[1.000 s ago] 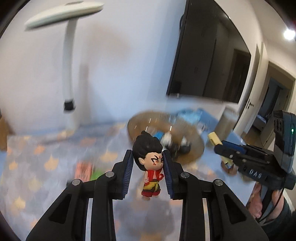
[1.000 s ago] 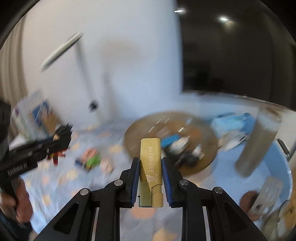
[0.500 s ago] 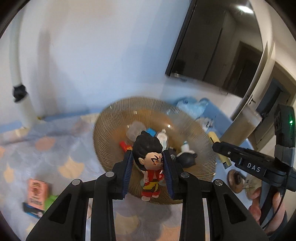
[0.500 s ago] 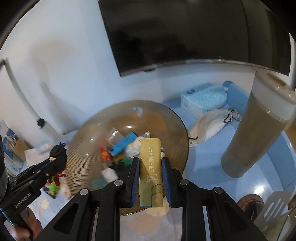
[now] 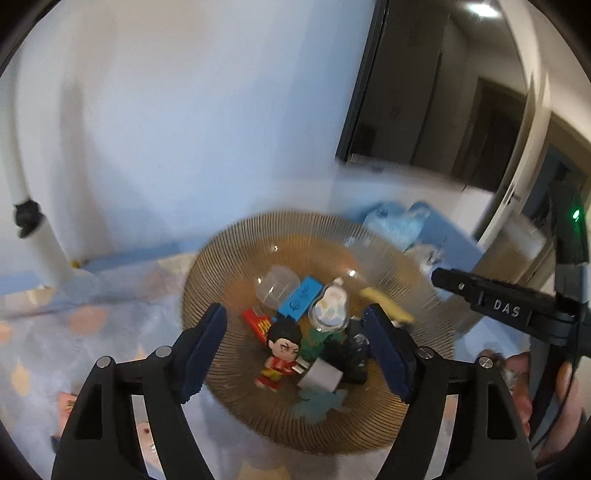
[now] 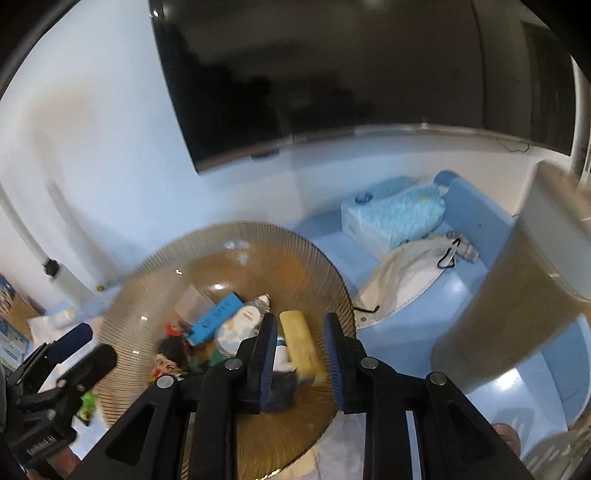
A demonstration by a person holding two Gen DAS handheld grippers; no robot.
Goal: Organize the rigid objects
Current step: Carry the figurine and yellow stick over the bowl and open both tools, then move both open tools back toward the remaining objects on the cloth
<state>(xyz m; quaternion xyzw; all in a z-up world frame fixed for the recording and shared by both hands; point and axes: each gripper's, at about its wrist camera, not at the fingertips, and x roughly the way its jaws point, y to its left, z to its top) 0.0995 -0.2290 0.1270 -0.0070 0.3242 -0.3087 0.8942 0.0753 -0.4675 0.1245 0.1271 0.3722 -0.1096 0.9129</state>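
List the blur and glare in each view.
Left wrist view: yellow bar motion-smeared, ceiling light blown out. Right wrist view: bowl rim and cylinder soft, bright glare on the blue surface.

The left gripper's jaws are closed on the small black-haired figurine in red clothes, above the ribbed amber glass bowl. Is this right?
No. The left gripper is above the ribbed amber glass bowl, but its jaws have just been opening and stand apart; the black-haired figurine in red clothes lies in the bowl between them. The left wrist view shows it.
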